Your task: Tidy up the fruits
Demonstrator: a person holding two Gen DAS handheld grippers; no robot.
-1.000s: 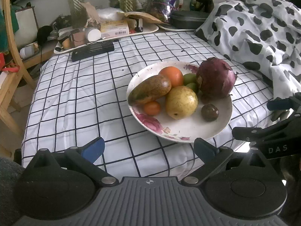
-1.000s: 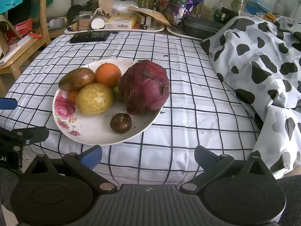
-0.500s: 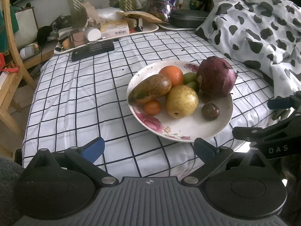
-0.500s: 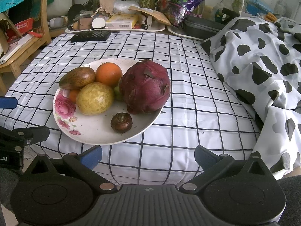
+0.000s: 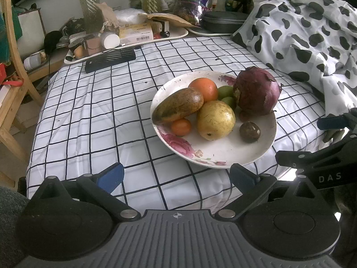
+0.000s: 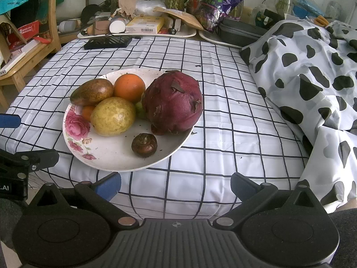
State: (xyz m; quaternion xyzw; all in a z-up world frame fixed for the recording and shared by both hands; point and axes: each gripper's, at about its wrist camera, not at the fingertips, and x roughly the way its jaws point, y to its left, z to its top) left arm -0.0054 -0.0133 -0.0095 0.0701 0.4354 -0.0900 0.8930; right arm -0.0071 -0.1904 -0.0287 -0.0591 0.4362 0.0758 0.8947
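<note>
A white floral plate [image 5: 225,154] [image 6: 107,154] sits on the checked cloth. It holds a purple dragon fruit [image 5: 256,90] [image 6: 174,102], an orange [image 5: 204,89] [image 6: 129,87], a brown-green mango [image 5: 178,107] [image 6: 92,91], a yellow pear-like fruit [image 5: 215,119] [image 6: 112,116], a small orange fruit [image 5: 181,126], green fruits [image 5: 225,95] and a dark passion fruit [image 5: 250,131] [image 6: 144,145]. My left gripper [image 5: 176,176] is open and empty, near the plate's front edge. My right gripper [image 6: 176,183] is open and empty, just in front of the plate.
A cow-print blanket [image 5: 312,40] [image 6: 312,78] lies at the right. Cluttered trays [image 5: 133,38] [image 6: 138,29] and a black grille [image 5: 110,59] stand at the back. A wooden chair [image 5: 9,67] is at the left.
Both grippers have shifted very slightly; the plate and fruits have not moved.
</note>
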